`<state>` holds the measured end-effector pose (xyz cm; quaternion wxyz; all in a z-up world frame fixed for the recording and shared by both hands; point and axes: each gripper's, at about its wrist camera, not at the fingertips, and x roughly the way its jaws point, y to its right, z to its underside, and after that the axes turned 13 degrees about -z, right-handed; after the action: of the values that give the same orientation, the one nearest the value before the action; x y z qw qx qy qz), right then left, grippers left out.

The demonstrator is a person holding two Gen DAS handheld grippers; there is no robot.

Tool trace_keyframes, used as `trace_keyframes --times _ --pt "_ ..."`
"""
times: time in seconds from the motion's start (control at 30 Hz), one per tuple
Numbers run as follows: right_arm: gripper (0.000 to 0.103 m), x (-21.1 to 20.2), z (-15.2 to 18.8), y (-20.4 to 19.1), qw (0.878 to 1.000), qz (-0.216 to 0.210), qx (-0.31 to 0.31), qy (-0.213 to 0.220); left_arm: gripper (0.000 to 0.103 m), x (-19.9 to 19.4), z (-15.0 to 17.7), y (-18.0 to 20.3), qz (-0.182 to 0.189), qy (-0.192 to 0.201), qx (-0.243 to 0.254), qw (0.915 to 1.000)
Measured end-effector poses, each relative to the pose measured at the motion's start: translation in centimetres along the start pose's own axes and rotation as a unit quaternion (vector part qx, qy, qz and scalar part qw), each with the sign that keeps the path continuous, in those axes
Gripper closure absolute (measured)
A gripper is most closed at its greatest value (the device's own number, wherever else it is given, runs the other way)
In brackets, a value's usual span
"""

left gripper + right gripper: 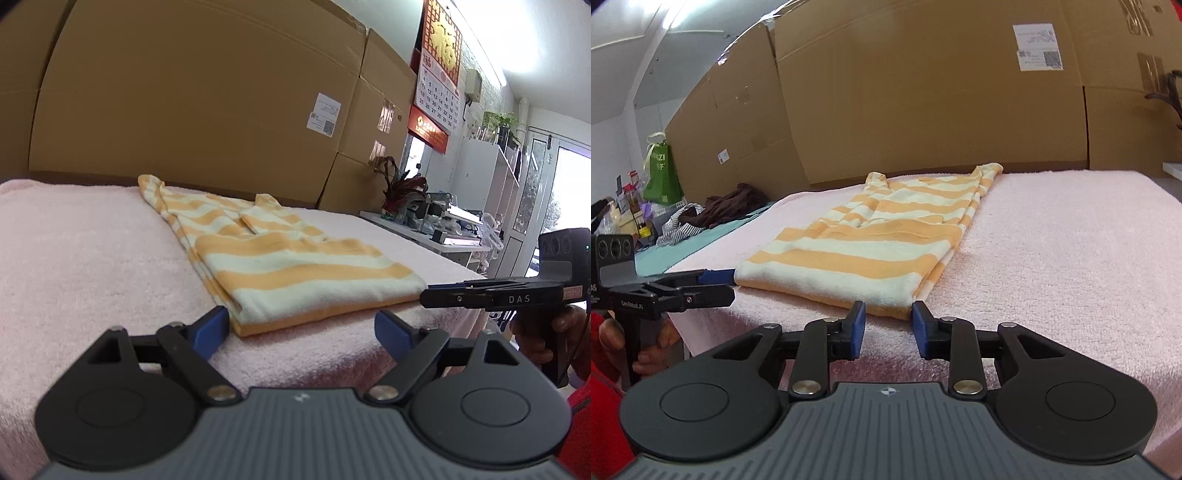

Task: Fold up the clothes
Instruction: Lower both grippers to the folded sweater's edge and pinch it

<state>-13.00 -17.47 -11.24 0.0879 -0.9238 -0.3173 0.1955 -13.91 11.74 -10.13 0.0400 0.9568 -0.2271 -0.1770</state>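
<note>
1. The left black gripper with blue pads [301, 326] is wide open and holds nothing; it is at the near left corner of the garment
2. The orange-and-cream striped cotton garment [295, 273] lies partly folded on the pink terry towel [92, 251]; the last folds seem left
3. The right black gripper [888, 328] is half open and empty, at the near right corner

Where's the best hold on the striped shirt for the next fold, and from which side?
Judging by its pose, take the striped shirt at the two corners of its near folded hem, coming in level from the table's near edge. That hem lies thick and straight, facing both grippers: left gripper wide open, right gripper narrowly open at one corner.
</note>
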Motion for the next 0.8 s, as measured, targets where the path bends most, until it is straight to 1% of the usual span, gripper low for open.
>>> trace_keyframes --times 0.07,0.1,0.13,0.17,0.23,0.27,0.33,0.4,0.5,0.63,0.7,0.8 --pt "0.072 0.4 0.3 -0.3 1.000 0.006 -0.017 0.010 0.027 0.3 0.0 -0.3 -0.005 0.004 -0.010 0.9999" --pt "0.074 0.5 0.4 -0.3 1.000 0.009 -0.022 0.013 0.041 0.5 0.0 -0.5 -0.010 0.006 -0.017 0.9998" --pt "0.077 0.7 0.4 -0.4 0.999 0.013 -0.028 0.015 0.061 0.6 0.0 -0.8 -0.020 0.008 -0.026 0.9994" --pt "0.082 0.8 0.4 -0.4 0.999 0.018 -0.031 0.013 0.068 0.8 0.1 -1.2 -0.027 0.009 -0.038 0.9989" --pt "0.086 0.7 0.1 -0.3 1.000 0.017 -0.020 0.011 0.077 0.8 0.1 -2.2 -0.017 0.005 -0.080 0.9966" --pt "0.088 0.5 0.0 -0.2 1.000 0.014 -0.011 0.011 0.078 0.8 0.1 -2.2 -0.017 0.005 -0.088 0.9959" --pt "0.089 0.3 -0.2 0.0 1.000 0.006 0.014 0.017 0.083 0.6 0.1 -1.8 -0.022 0.006 -0.083 0.9963" --pt "0.090 0.0 -0.5 0.2 0.999 -0.003 0.030 0.025 0.086 0.4 -0.1 -1.6 -0.021 0.006 -0.090 0.9957" --pt "0.090 -0.4 -1.3 0.5 0.998 -0.018 0.050 0.035 0.086 0.1 -0.7 -2.2 -0.012 0.007 -0.123 0.9924" --pt "0.090 -0.4 -2.6 1.2 0.995 -0.034 0.075 0.055 0.086 0.4 -2.1 -3.2 0.004 0.000 -0.176 0.9843" --pt "0.090 -0.2 -3.3 1.7 0.993 -0.040 0.088 0.068 0.087 0.6 -2.8 -3.4 0.006 0.003 -0.194 0.9811" --pt "0.090 0.4 -4.4 2.3 0.989 -0.045 0.108 0.093 0.087 1.2 -4.5 -3.4 0.000 0.017 -0.196 0.9804"
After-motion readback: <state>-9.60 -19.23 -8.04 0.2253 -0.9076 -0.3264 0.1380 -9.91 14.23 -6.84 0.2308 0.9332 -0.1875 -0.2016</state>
